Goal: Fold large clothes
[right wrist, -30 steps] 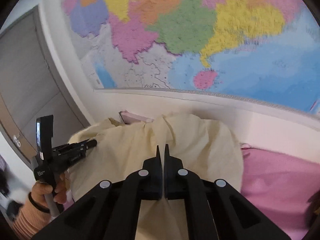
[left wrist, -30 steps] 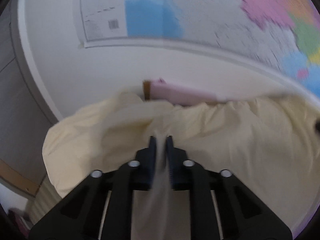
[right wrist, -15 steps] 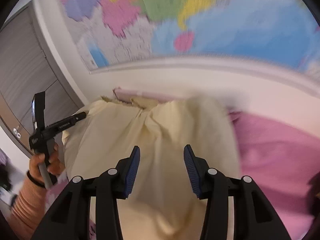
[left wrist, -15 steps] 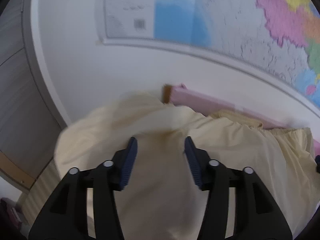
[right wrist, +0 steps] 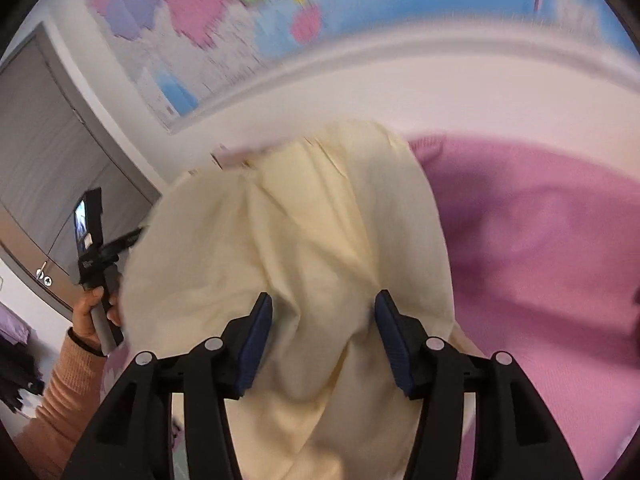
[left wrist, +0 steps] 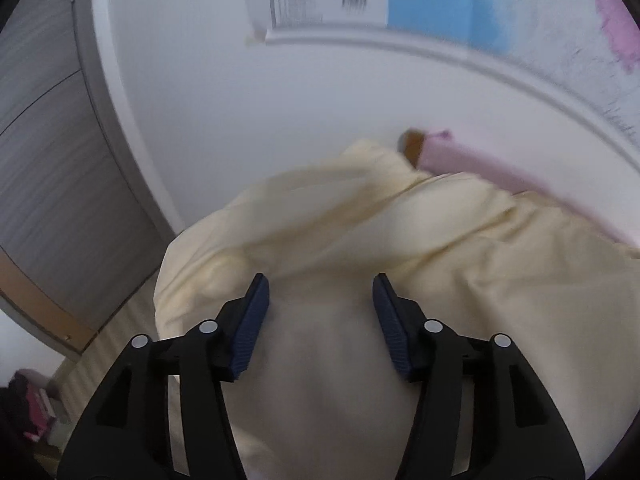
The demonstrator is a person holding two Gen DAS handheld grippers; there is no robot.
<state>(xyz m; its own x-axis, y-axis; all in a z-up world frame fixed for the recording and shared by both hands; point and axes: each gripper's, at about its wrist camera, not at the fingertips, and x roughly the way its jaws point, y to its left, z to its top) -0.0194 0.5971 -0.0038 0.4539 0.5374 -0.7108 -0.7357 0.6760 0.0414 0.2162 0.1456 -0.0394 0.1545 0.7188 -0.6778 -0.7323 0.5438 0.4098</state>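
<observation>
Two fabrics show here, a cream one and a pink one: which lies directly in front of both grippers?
The cream garment, loose between each gripper's spread fingers. The pink bedcover lies beneath it, spreading off to the right.

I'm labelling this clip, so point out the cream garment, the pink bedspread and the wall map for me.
cream garment [right wrist: 320, 240], right wrist view, on its broad middle panel.
pink bedspread [right wrist: 540, 240], right wrist view, on bare cover right of the garment.
wall map [left wrist: 432, 0], left wrist view, on its blue area.
</observation>
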